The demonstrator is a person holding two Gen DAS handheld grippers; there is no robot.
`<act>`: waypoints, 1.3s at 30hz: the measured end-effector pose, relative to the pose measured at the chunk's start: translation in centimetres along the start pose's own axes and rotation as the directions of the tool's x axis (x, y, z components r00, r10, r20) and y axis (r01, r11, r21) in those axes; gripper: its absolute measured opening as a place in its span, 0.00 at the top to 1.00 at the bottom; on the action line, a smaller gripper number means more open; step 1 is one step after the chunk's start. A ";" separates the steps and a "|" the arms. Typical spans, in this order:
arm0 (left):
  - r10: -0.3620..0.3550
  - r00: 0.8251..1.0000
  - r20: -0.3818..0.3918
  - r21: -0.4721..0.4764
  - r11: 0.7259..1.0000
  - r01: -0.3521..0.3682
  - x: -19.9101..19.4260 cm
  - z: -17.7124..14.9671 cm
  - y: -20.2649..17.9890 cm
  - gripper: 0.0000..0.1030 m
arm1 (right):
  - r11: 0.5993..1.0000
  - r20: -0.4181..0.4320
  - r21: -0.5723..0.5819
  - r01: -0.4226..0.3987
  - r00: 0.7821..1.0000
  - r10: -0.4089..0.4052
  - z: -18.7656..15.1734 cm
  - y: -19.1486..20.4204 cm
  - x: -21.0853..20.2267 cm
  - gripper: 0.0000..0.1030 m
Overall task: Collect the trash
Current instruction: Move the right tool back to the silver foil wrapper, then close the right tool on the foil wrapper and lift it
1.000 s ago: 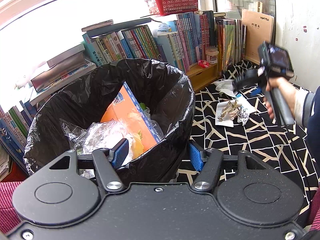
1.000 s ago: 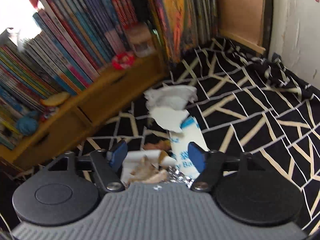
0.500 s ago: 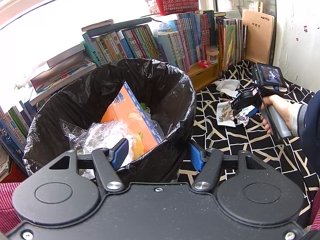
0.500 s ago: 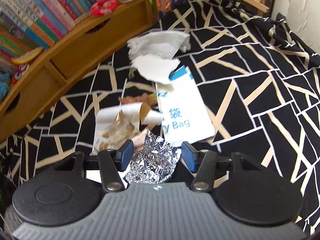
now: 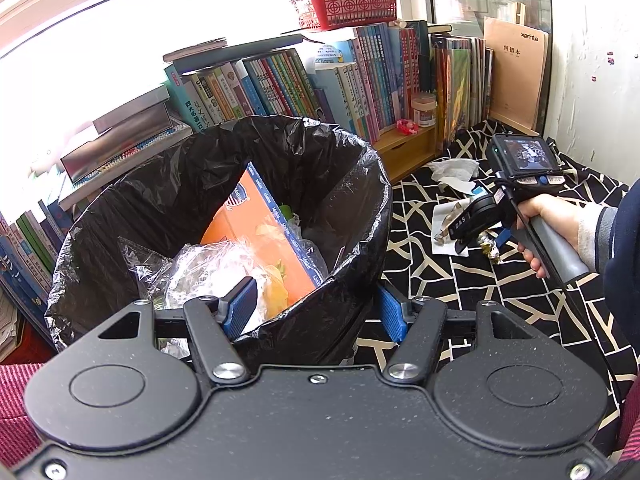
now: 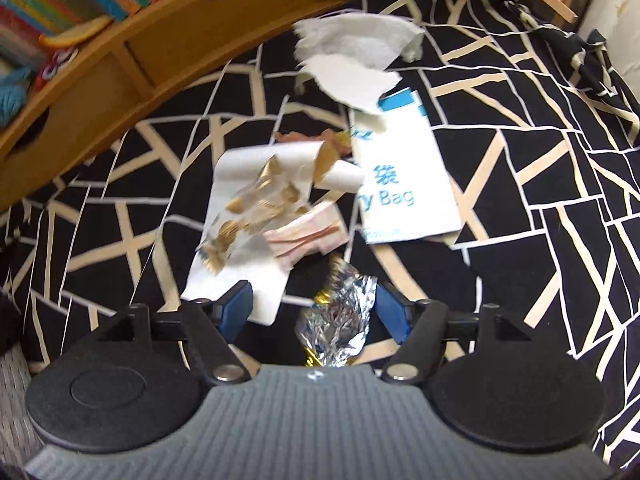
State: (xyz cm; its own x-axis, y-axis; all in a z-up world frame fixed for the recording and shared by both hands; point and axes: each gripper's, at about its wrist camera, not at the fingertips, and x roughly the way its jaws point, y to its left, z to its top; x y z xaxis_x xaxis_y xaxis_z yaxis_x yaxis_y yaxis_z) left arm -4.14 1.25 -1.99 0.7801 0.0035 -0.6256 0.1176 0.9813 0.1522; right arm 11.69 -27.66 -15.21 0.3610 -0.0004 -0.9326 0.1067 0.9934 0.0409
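Note:
My left gripper [image 5: 314,312] straddles the near rim of the black-lined trash bin [image 5: 360,200], one pad inside and one outside, shut on the rim. An orange box [image 5: 260,232] and clear plastic [image 5: 208,268] lie in the bin. My right gripper [image 6: 314,308] points steeply down over a litter heap on the patterned cloth [image 6: 520,160]. Its jaws are opening, and a crumpled foil wrapper [image 6: 340,320] lies between them near the right pad, not pinched. Beyond it lie a white paper with brown scraps [image 6: 248,216], a pink-striped wrapper [image 6: 308,236], a printed white bag [image 6: 400,184] and a tissue [image 6: 356,52].
A wooden shelf [image 6: 120,72] with rows of books [image 5: 360,72] runs behind the heap, and a red basket [image 5: 348,4] sits on top. A brown folder [image 5: 516,76] leans in the corner by the white wall [image 5: 592,60]. A person's hand [image 5: 548,220] grips the right handle.
The right gripper has come down and tipped steeply over the litter, so the foil wrapper now lies between its jaws, which stand wider. The left gripper and the bin have not moved.

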 end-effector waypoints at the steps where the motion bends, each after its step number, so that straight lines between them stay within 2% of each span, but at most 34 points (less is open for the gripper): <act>1: 0.000 1.000 0.000 0.000 1.000 0.000 0.0 0.0 0.0 0.41 | 1.000 -0.003 -0.007 0.001 1.000 -0.002 -0.1 0.2 0.0 0.25; 16: 0.000 1.000 0.000 0.001 1.000 0.000 0.0 0.0 0.0 0.41 | 0.999 -0.034 -0.019 0.043 0.998 -0.044 -1.0 0.8 -1.0 0.25; 19: 0.000 1.000 -0.001 0.000 1.000 0.000 0.0 0.0 0.0 0.41 | 0.998 -0.030 -0.029 0.054 0.998 -0.055 -1.0 0.9 -1.2 0.28; 22: 0.000 1.000 -0.001 0.000 1.000 0.000 0.0 0.0 0.0 0.41 | 0.997 -0.034 -0.033 0.073 0.997 -0.074 -1.1 1.1 -1.4 0.37; 23: 0.000 1.000 -0.001 0.000 1.000 0.000 0.0 0.0 0.0 0.41 | 0.997 -0.034 -0.032 0.075 0.996 -0.077 -1.2 1.0 -1.4 0.42; 24: 0.000 1.000 0.000 0.000 1.000 0.000 0.0 0.0 0.0 0.41 | 0.996 -0.035 -0.030 0.080 0.996 -0.081 -1.2 1.0 -1.4 0.57; 26: 0.001 1.000 0.000 0.000 1.000 -0.001 0.0 0.0 0.0 0.41 | 0.996 -0.036 -0.024 0.088 0.995 -0.088 -1.2 0.9 -1.5 0.72; 29: 0.000 1.000 0.000 0.000 1.000 0.000 0.0 0.0 0.0 0.41 | 0.997 -0.019 -0.015 0.082 0.996 -0.082 -1.1 0.8 -2.0 0.83; 35: 0.000 1.000 0.000 0.000 1.000 0.000 0.0 0.0 0.0 0.41 | 0.999 0.056 0.038 0.027 0.998 -0.029 -0.3 0.5 -4.4 0.90; 39: 0.000 1.000 -0.001 0.000 1.000 0.000 0.0 0.0 0.0 0.41 | 0.993 0.124 0.083 -0.079 0.990 0.069 0.7 0.3 -7.3 0.91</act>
State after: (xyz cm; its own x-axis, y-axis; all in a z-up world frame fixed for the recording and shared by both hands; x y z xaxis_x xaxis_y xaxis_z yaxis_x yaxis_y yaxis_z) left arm -4.11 1.28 -1.98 0.7798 0.0035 -0.6260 0.1179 0.9813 0.1523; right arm 9.77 -27.43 -8.16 0.4799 0.0536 -0.8757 0.1542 0.9774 0.1443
